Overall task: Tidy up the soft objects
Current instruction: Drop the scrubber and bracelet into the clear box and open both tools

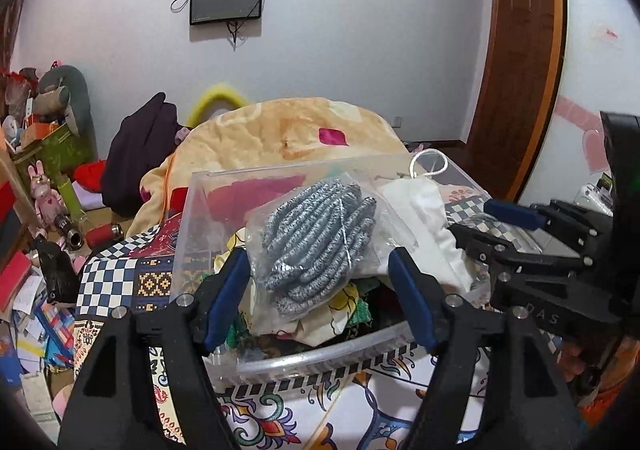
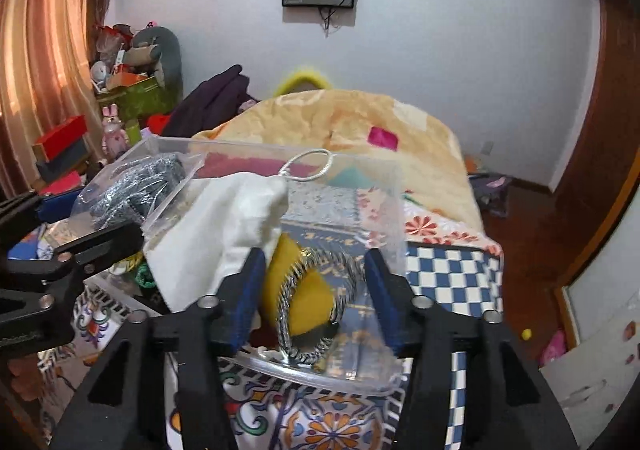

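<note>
**On the bed: two grippers poised at a heaped clear bin**

Inside the clear plastic bin, which sits on the patterned bedspread, soft items are piled above the rim. Topmost is a bagged grey knit bundle, sealed in clear film and leaning against a white drawstring pouch whose cord loop stands up at the far wall. Crumpled floral cloths fill the bin beneath them. At the bin's right end, seen from the right wrist view, a yellow soft item wrapped with a black-and-white cord lies low behind the transparent wall.

The left gripper hangs at the near rim with its jaws apart, one blue pad on each side of the grey bundle; whether either pad touches the film cannot be told. This straddling pose suggests a grasp being prepared or just released. The right gripper likewise has its jaws apart, framing the yellow item and holding nothing.

Beyond the bin lies a folded peach blanket; farther off, a dark garment and cluttered boxes line the wall.
</note>
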